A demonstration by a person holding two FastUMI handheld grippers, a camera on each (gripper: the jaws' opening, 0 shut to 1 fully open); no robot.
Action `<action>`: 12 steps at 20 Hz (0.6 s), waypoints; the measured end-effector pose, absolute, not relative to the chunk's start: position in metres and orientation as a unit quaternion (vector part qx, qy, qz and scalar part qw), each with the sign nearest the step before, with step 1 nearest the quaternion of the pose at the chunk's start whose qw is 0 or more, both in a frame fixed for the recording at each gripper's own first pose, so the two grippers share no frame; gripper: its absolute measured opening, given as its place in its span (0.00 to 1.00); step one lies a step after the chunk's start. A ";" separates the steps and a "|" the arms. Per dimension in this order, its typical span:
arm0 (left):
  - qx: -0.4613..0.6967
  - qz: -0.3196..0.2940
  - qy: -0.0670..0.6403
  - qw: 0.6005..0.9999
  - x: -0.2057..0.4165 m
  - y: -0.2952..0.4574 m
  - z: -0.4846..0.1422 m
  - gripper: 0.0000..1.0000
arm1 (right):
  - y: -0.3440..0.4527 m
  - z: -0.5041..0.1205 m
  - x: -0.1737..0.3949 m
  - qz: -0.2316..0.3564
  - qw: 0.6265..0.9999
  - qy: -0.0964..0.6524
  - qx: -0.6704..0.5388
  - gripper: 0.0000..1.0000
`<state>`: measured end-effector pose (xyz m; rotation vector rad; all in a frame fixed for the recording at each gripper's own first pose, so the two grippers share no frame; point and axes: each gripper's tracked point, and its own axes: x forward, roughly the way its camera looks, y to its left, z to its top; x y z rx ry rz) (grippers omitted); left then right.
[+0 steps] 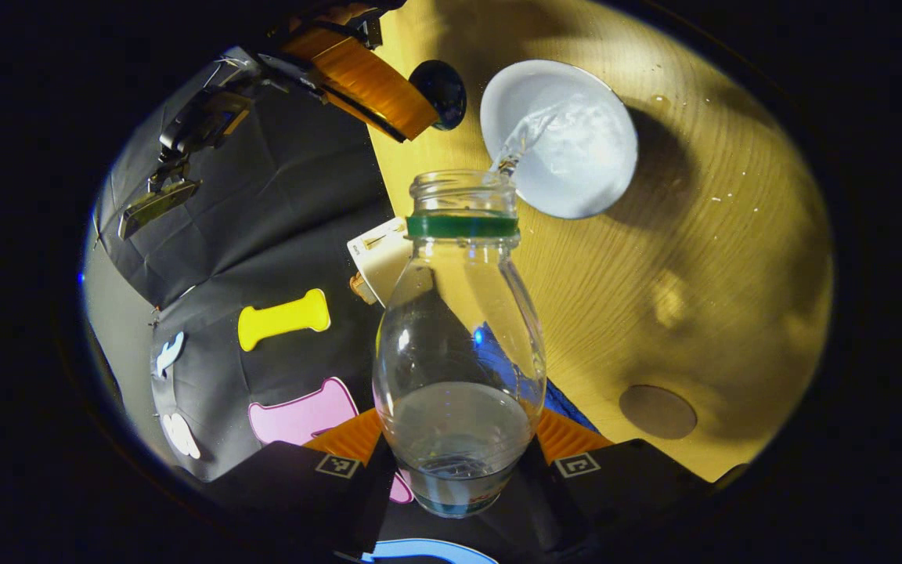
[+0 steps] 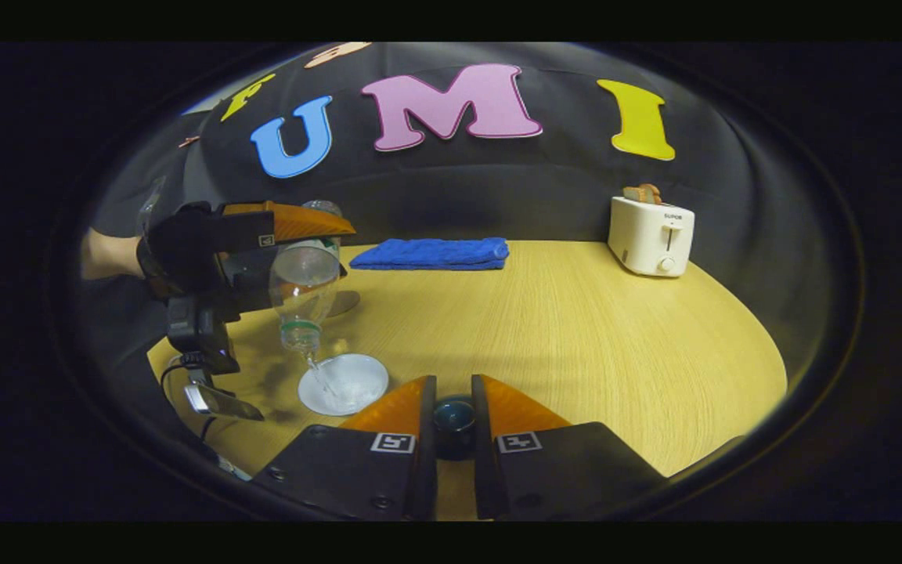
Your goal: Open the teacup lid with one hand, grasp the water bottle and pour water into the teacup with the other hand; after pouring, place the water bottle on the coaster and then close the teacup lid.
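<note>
Water bottle [image 1: 459, 345], pinched by left tool [image 1: 459, 478], tilts to pour into teacup [image 1: 568, 141]; right tool [image 2: 453, 415] pinches lid [image 2: 453, 419] aside.

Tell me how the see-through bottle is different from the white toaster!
The water bottle is clear and partly full of water; the toaster is solid white. The water bottle is tipped mouth-down, pouring into the teacup, while the toaster stands upright. The left hand-held gripper holds the water bottle in the air; the toaster rests on the table near the back wall, untouched. Both are open at the top: the water bottle has no cap, and bread pokes from the toaster.
</note>
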<state>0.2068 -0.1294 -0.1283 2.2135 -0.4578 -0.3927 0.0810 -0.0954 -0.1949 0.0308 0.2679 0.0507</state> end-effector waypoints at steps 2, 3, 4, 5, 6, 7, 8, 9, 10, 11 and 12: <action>0.882 -0.154 -0.186 0.406 0.206 -0.130 -0.123 0.75 | -0.096 -0.194 0.081 0.023 0.991 0.134 0.018 0.19; 0.882 -0.153 -0.188 0.404 0.206 -0.130 -0.119 0.75 | -0.096 -0.194 0.081 0.022 0.991 0.133 0.020 0.19; 0.882 -0.152 -0.190 0.403 0.205 -0.131 -0.117 0.75 | -0.096 -0.193 0.081 0.021 0.991 0.132 0.022 0.19; 0.882 -0.152 -0.192 0.402 0.205 -0.131 -0.113 0.75 | -0.096 -0.192 0.081 0.020 0.991 0.131 0.023 0.19; 0.883 -0.152 -0.193 0.401 0.206 -0.131 -0.111 0.75 | -0.096 -0.192 0.081 0.018 0.991 0.131 0.023 0.23; 0.883 -0.152 -0.193 0.400 0.206 -0.131 -0.110 0.75 | -0.096 -0.192 0.080 0.017 0.991 0.132 0.024 0.23; 0.883 -0.151 -0.193 0.400 0.206 -0.130 -0.109 0.75 | -0.096 -0.192 0.080 0.016 0.991 0.132 0.024 0.23; 0.884 -0.151 -0.193 0.399 0.206 -0.129 -0.107 0.75 | -0.096 -0.193 0.079 0.016 0.991 0.133 0.025 0.23; 0.884 -0.150 -0.194 0.397 0.205 -0.130 -0.107 0.75 | -0.096 -0.191 0.080 0.015 0.991 0.132 0.026 0.19; 0.885 -0.150 -0.195 0.395 0.206 -0.130 -0.106 0.75 | -0.096 -0.192 0.080 0.014 0.991 0.131 0.026 0.19; 0.885 -0.151 -0.197 0.394 0.205 -0.132 -0.106 0.75 | -0.096 -0.191 0.080 0.013 0.991 0.131 0.028 0.19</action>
